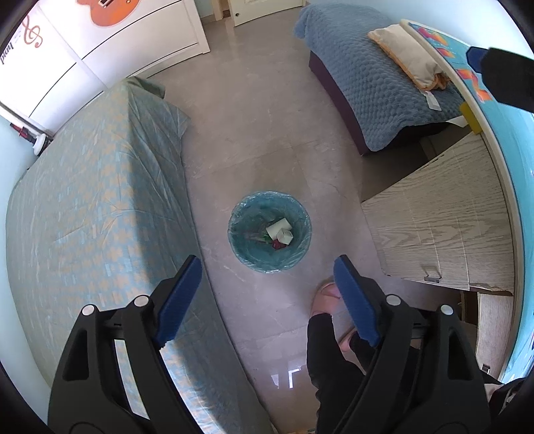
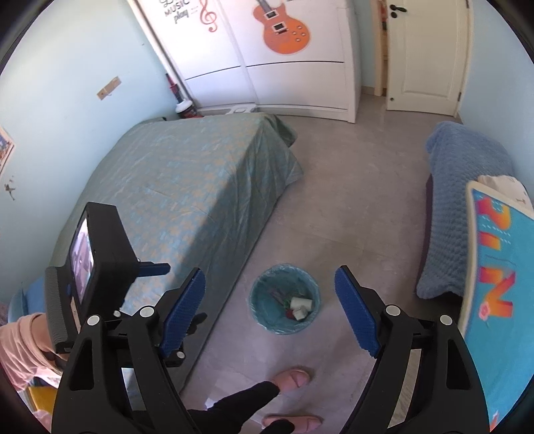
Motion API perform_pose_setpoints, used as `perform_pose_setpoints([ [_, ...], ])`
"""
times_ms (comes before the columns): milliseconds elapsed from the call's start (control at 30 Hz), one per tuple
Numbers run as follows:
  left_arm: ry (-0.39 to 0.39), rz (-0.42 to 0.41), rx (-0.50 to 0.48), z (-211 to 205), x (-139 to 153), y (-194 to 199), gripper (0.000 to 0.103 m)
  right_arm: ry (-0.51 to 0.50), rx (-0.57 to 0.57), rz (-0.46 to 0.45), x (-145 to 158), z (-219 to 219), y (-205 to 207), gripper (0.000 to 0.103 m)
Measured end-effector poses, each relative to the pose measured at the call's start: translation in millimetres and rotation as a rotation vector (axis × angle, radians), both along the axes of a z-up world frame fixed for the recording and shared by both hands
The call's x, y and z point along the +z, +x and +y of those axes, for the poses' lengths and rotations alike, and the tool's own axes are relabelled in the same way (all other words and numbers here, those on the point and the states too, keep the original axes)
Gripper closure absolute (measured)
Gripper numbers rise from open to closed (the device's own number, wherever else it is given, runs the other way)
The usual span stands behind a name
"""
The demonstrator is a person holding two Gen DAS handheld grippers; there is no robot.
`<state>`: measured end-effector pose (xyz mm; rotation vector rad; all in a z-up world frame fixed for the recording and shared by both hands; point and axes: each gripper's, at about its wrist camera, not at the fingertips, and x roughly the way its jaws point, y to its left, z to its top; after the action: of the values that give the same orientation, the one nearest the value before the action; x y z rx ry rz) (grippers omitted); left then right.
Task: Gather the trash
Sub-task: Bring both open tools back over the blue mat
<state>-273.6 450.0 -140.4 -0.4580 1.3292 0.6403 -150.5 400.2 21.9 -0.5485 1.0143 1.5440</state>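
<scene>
Round bin with blue plastic liner (image 1: 269, 232) holds white crumpled paper scraps (image 1: 280, 232); left gripper (image 1: 267, 297) and right gripper (image 2: 269, 308) jaws apart, empty; no trash visible on floor (image 1: 267, 133).

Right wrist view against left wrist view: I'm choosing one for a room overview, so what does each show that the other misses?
Only the right wrist view shows the closed door, the whole guitar picture and the left tongs' camera unit.

Only the left wrist view shows the wooden desk top and the pillow.

Both show the lined bin with trash in it, the green bed, the blue blanket, and open, empty tongs.
</scene>
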Motion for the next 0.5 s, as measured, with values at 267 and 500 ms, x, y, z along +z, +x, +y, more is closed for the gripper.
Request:
perform_pose_setpoints([
  [267, 0.024, -0.020, -0.062, -21, 15, 24, 0.021, 0.018, -0.137, -0.028, 8, -40, 32, 0.015],
  [500, 0.059, -0.051, -0.174, -56, 36, 67, 0.019, 0.036, -0.260, -0.073, 12, -100, 68, 0.014],
])
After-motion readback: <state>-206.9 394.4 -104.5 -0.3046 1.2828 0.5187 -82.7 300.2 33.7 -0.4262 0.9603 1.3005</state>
